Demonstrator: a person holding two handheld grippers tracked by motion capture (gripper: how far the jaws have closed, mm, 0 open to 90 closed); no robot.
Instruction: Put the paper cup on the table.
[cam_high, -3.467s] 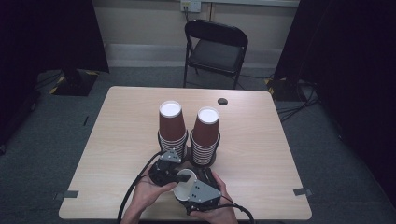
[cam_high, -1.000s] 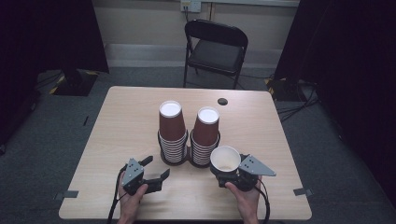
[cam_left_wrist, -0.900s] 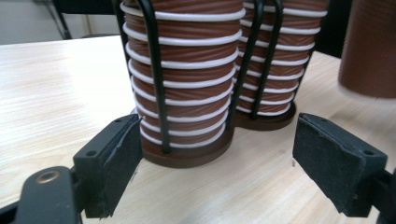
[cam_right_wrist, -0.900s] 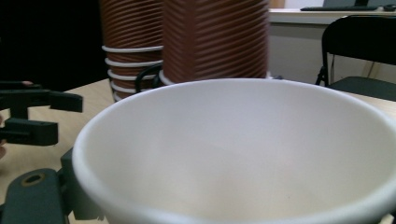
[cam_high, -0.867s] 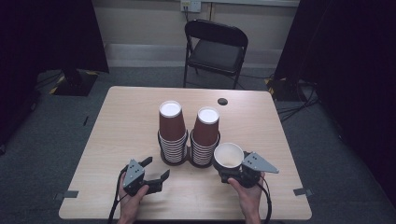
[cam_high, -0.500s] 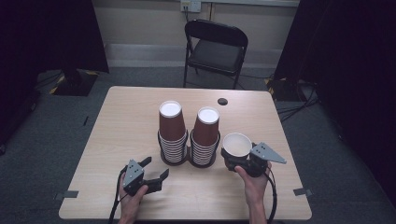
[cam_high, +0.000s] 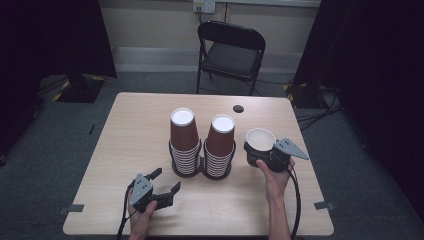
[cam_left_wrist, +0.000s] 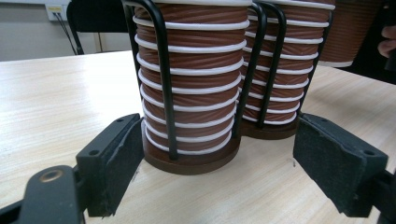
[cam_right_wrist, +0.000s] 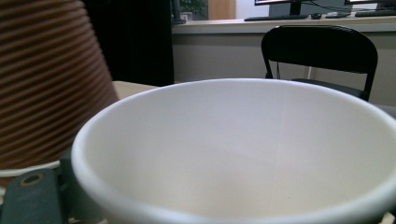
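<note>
Held cup: a single paper cup (cam_high: 260, 141), brown outside and white inside, upright with its mouth up, carried in the right gripper (cam_high: 264, 156) just right of the two stacks. In the right gripper view its white rim (cam_right_wrist: 233, 154) sits directly ahead of the camera.

Right gripper: jaws set wide around the cup's body and gripping it; the cup appears clear of the table.

Change noted: a second ago the same cup was nearer the person and closer to the right stack; it now sits further out toward the far right of the table. The grip is unchanged.

Meaning for the work: judged as a cup taken off for separate placement; the carry is under way and set-down is not yet done.

Left gripper (cam_high: 165, 186): jaws wide apart and empty, low over the table, pointed at the base of the left stack (cam_left_wrist: 191, 84). It has kept its place.

Stacks: two columns of nested cups in a black wire holder (cam_high: 201, 167), left stack (cam_high: 184, 135) and right stack (cam_high: 221, 139) side by side, both upright.

Edges: the table's right edge (cam_high: 311, 165) lies near the right gripper; the far edge is well apart.

Open room: bare tabletop ahead of the cup toward a small dark disc (cam_high: 238, 108); broad bare surface left of the holder.

Surroundings: a folding chair (cam_high: 231, 47) stands beyond the table.
</note>
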